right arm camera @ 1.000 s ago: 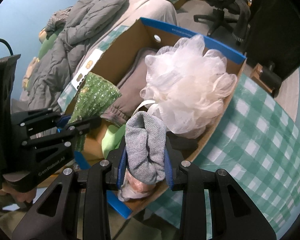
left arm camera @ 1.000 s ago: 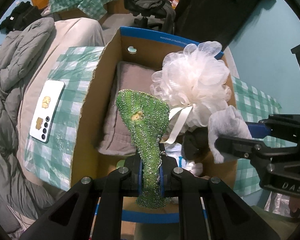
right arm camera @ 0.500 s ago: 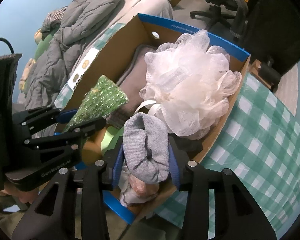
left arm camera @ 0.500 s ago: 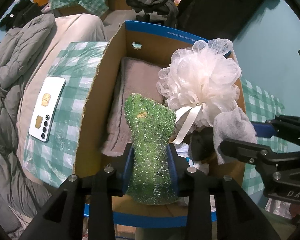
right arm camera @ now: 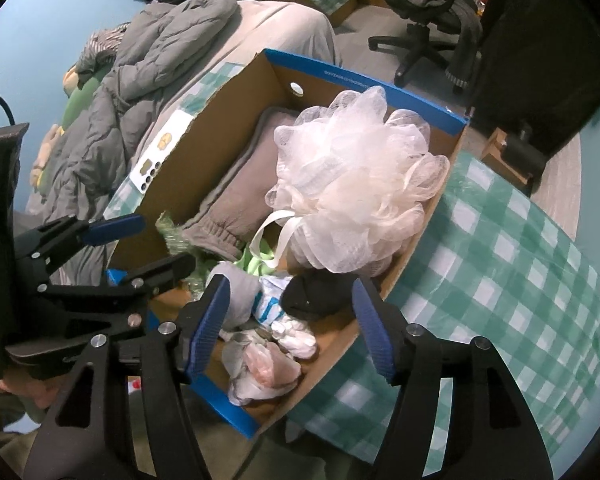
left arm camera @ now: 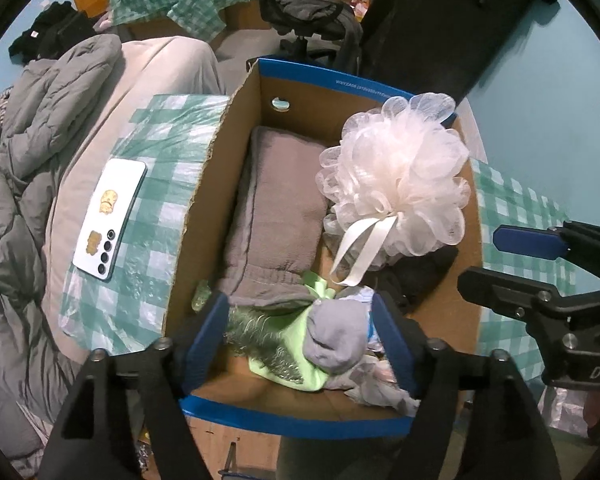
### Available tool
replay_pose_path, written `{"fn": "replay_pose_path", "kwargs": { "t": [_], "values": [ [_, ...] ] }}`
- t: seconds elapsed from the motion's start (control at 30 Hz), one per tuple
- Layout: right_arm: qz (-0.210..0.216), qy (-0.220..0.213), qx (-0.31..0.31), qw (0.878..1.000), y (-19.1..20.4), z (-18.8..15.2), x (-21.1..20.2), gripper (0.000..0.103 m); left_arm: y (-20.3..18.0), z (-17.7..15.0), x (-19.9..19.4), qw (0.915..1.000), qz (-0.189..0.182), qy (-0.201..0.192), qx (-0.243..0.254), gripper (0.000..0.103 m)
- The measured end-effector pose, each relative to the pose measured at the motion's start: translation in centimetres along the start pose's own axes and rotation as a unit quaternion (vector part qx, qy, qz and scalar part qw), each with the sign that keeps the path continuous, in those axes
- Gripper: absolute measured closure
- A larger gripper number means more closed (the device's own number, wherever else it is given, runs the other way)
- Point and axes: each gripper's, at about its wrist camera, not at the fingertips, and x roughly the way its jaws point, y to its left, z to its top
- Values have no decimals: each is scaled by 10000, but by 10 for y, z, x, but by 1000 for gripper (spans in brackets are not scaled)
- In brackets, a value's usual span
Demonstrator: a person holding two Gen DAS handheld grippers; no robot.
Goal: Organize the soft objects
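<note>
Both grippers have just been opening, and what they held a second ago now lies loose in the box (left arm camera: 204, 216). Between the left gripper's (left arm camera: 300, 336) spread jaws, untouched by the pads, the green scrubber (left arm camera: 260, 340) has dropped from upright onto a lime cloth (left arm camera: 300, 364) at the near end. The grey sock (left arm camera: 336, 336) has fallen beside it, resting against the lime cloth. The right gripper (right arm camera: 290, 324) also stands spread over that near end, its jaws apart above a black sock (right arm camera: 312, 294) and white bundles (right arm camera: 294, 336). Farther in, the white loofah (left arm camera: 396, 184) sits against the right wall beside a folded grey towel (left arm camera: 280, 208). Left of the box, a phone (left arm camera: 108, 216) lies on the checked cloth (left arm camera: 168, 152).
</note>
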Motion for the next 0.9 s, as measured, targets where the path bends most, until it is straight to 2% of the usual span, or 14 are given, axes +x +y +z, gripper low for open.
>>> {"fn": "replay_pose_path", "kwargs": {
  "t": [0.2, 0.5, 0.6, 0.9],
  "values": [
    [-49, -136, 14, 9999, -1, 0, -13, 38, -5, 0, -14, 10000, -46, -33, -48, 25],
    [-353, -510, -3, 9981, -3, 4, -50, 35, -17, 6, -58, 9990, -43, -442, -16, 21],
    [-495, -652, 12, 9966, -7, 6, -62, 33, -23, 10, -72, 9981, 1, -617, 77, 17],
    [-875, -1121, 170, 9897, -24, 7, -102, 32, -35, 21, -102, 9942, 269, -1034, 141, 16]
  ]
}}
